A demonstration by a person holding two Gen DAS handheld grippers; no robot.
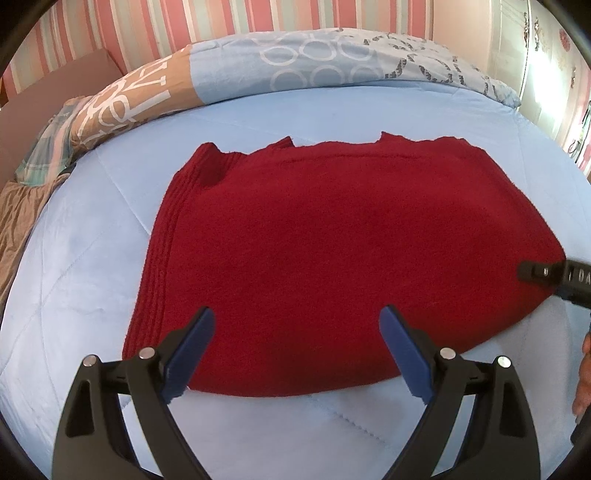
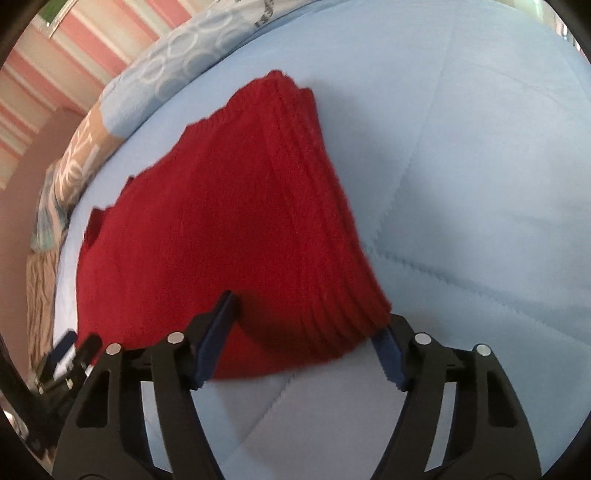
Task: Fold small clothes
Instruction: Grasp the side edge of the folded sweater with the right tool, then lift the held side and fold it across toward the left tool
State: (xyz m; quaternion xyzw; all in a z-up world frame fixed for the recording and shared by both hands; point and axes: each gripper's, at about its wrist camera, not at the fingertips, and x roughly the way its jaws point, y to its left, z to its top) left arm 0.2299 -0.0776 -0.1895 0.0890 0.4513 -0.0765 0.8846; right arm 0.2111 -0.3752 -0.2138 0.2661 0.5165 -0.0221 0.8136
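Red knit sweater [image 1: 332,258] lies flat on my blue quilt [image 1: 92,258].
My left gripper [image 1: 297,321] hovers spread, empty; my right gripper [image 2: 306,314] straddles its ribbed corner, pads not yet pinching.

- A light blue quilted bedspread [image 1: 92,258] is covering the bed.
- A patterned duvet [image 1: 314,62], blue with white rings and a tan panel, is lying bunched along the far edge.
- Pink, white and green striped wallpaper [image 1: 184,22] is running behind.
- A crumpled brown cloth [image 1: 18,218] is lying at the left.
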